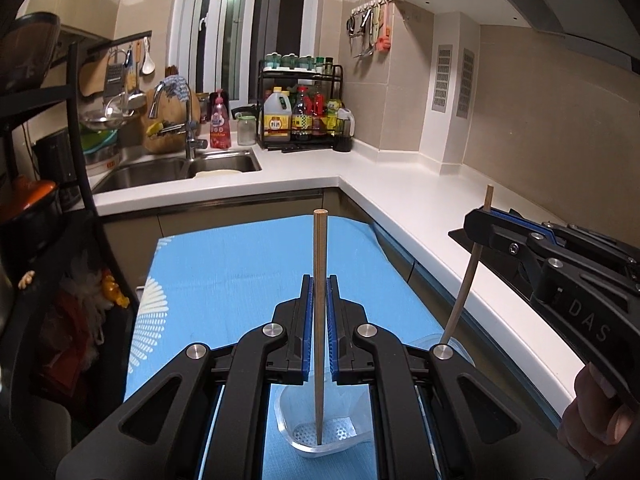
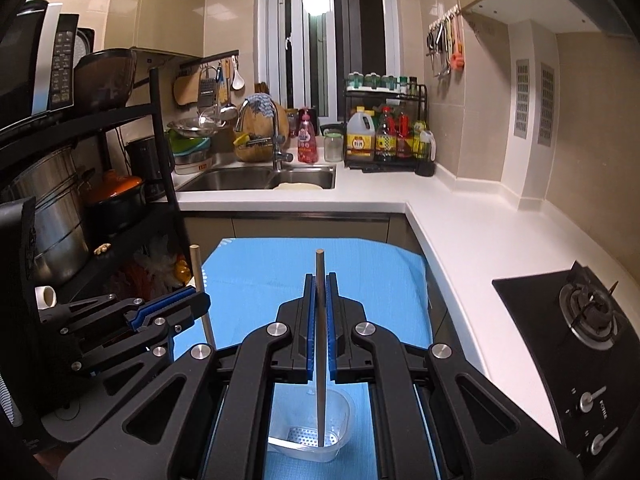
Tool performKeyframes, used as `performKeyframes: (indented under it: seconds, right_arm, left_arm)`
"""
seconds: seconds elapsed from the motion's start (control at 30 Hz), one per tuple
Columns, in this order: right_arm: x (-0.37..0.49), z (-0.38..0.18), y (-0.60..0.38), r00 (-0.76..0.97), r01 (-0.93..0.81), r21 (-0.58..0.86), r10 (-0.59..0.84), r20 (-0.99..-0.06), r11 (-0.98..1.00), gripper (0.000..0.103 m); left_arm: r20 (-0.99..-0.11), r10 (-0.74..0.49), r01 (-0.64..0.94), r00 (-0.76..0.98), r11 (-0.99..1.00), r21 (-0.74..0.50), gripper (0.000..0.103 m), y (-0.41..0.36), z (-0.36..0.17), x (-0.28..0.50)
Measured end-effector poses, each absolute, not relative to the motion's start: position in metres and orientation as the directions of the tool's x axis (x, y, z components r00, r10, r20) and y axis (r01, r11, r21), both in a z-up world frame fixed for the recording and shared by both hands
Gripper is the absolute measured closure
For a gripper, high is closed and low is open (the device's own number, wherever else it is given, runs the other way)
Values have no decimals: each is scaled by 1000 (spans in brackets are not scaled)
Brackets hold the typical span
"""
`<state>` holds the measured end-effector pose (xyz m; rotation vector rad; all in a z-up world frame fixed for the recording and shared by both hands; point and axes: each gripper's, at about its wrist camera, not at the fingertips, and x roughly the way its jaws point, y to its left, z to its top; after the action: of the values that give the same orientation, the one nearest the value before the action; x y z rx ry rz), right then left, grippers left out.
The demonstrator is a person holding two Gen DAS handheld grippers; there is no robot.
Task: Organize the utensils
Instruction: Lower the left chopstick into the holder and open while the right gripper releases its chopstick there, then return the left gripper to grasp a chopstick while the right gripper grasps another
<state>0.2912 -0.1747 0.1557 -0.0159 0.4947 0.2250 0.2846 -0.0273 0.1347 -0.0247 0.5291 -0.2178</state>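
Note:
My left gripper (image 1: 319, 292) is shut on a wooden chopstick (image 1: 319, 280) held upright, its lower tip inside a clear plastic holder (image 1: 320, 428) with a perforated bottom on the blue mat (image 1: 240, 272). My right gripper (image 2: 320, 292) is shut on a second chopstick (image 2: 320, 320), also upright, with its tip down in the same holder (image 2: 316, 436). The right gripper with its chopstick (image 1: 466, 280) shows at the right of the left wrist view. The left gripper with its chopstick (image 2: 200, 292) shows at the left of the right wrist view.
A white L-shaped counter (image 2: 460, 232) runs behind and to the right. A sink (image 2: 256, 178) and bottle rack (image 2: 386, 136) stand at the back. A gas hob (image 2: 580, 320) lies at right. A black shelf with pots (image 2: 60, 208) stands at left.

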Motion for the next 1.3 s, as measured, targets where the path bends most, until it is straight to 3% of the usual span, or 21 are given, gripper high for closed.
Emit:
performKeyframes:
  seconds: [0.23, 0.3, 0.33, 0.37, 0.43, 0.8, 0.83, 0.87, 0.93, 1.1, 1.3]
  right_arm:
    - [299, 140, -184, 808, -205, 95, 223, -546, 974, 93]
    - [298, 139, -188, 793, -206, 115, 234, -562, 972, 89]
    - [296, 141, -189, 794, -205, 112, 233, -562, 972, 86]
    - [292, 143, -190, 797, -205, 106, 229, -560, 973, 85]
    - [287, 147, -192, 800, -204, 106, 229, -555, 973, 79]
    - [220, 180, -207, 841, -236, 116, 263, -473, 965, 78]
    - [212, 180, -209, 843, -238, 122, 267, -467, 964, 80]
    - [204, 178, -210, 842, -246, 133, 279, -462, 960, 81]
    - [192, 172, -211, 837, -265, 142, 300, -457, 954, 97]
    - [174, 136, -206, 820, -289, 108, 304, -484, 951, 100]
    - [172, 80, -202, 793, -291, 119, 309, -525, 949, 100]
  left_arm:
    - [-541, -223, 174, 811, 975, -141, 95, -20, 126, 289]
    - [-539, -221, 164, 813, 974, -154, 84, -16, 130, 286]
    - [-528, -216, 158, 822, 975, -153, 68, -14, 134, 283]
    - [-518, -211, 155, 829, 977, -150, 64, -14, 137, 280]
    - [-507, -210, 156, 836, 977, -148, 64, -11, 145, 272]
    - [-466, -174, 142, 868, 984, -103, 64, 3, 166, 206]
    - [-466, -180, 148, 867, 983, -105, 67, 4, 164, 200]
    - [-469, -184, 152, 864, 983, -105, 74, 6, 160, 192]
    - [-486, -184, 154, 854, 983, -102, 81, 10, 148, 180]
    - [-526, -172, 157, 833, 985, -74, 91, 14, 106, 158]
    - [-590, -119, 112, 799, 993, -49, 92, 18, 44, 149]
